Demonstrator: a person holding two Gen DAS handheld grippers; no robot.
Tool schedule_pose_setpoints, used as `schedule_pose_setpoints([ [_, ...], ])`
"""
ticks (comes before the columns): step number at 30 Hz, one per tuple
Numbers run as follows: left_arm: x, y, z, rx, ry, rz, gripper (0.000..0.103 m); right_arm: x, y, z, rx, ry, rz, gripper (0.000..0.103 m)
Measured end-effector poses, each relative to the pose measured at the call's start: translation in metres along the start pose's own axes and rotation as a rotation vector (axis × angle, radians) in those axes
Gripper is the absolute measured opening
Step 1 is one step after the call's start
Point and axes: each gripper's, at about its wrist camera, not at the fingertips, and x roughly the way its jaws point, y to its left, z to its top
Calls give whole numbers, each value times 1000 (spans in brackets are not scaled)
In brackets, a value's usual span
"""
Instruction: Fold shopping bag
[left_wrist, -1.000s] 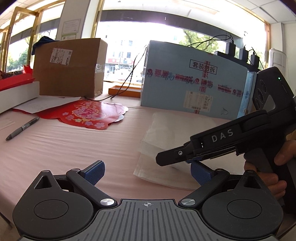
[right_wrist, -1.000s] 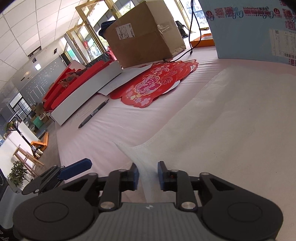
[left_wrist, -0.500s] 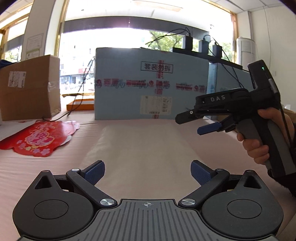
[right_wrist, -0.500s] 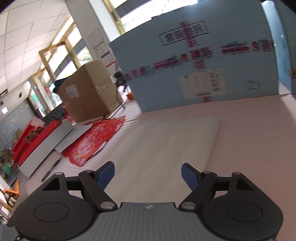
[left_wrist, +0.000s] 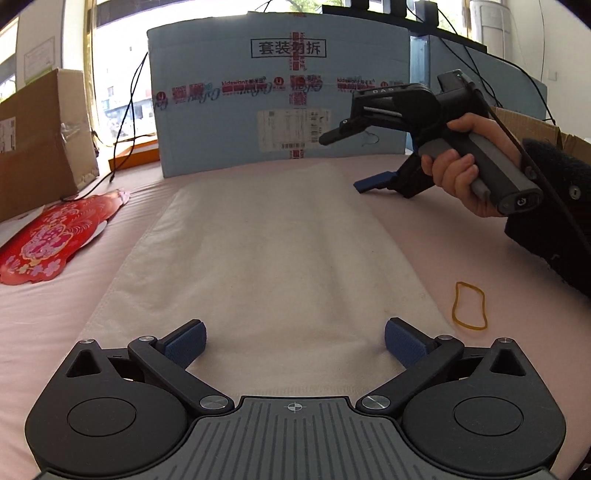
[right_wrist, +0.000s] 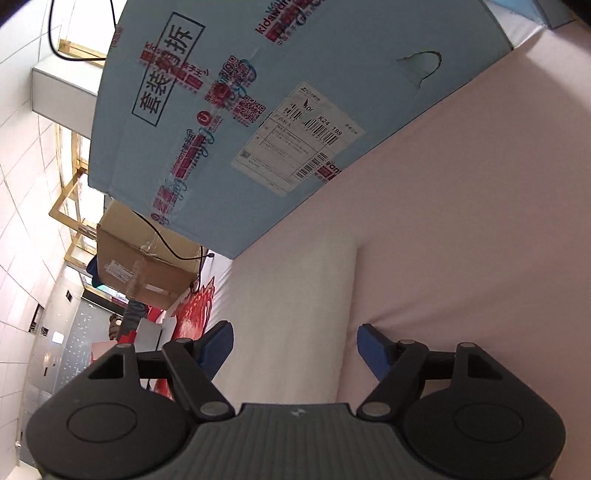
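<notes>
A white shopping bag (left_wrist: 280, 251) lies flat and lengthwise on the pink table, its near hem under my left gripper (left_wrist: 293, 341). That gripper is open and low over the hem, with nothing pinched. A hand holds my right gripper (left_wrist: 341, 162) rolled onto its side over the bag's far right corner, one finger above the other. In the right wrist view the right gripper (right_wrist: 295, 341) has wide jaws that are closing, and the bag (right_wrist: 295, 317) lies below and beyond them, untouched by the pads.
A large light-blue carton (left_wrist: 280, 103) stands right behind the bag's far end. A brown box (left_wrist: 37, 147) and a red paper cutout (left_wrist: 55, 236) are on the left. A yellow rubber band (left_wrist: 470, 305) lies to the right of the bag. A black cable (left_wrist: 125, 122) hangs beside the carton.
The right gripper let the bag's edge go, opened wide, travelled to the far right corner and rolled onto its side. The left gripper swung round to face along the bag.
</notes>
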Motion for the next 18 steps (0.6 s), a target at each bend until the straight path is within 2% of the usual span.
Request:
schedule_pose_setpoints([
  [2,1,0,0,-3,-1,0,103,13,4,7,-19,7,25,81],
  [5,0,0,0,-6,-2,-1,103,25,15,9,-71,7,36,78],
  [6,0,0,0,-8,-2,-1,103,27,18,8,-89,11,34,65],
  [7,0,1,0,-11,-2,0,103,30,19,6,-97,32,33,45],
  [8,-1,1,0,-13,-3,1,103,34,17,3,-84,79,35,36],
  [9,-1,1,0,-15,-3,2,103,35,16,2,-81,96,28,19],
  [10,-1,2,0,-17,-3,4,103,34,17,-1,-102,91,-5,10],
  [14,-2,1,0,-14,-11,20,103,16,25,-10,-181,19,-85,9],
  [18,-6,-4,1,21,-40,48,103,-1,31,-22,-224,-31,-114,3],
])
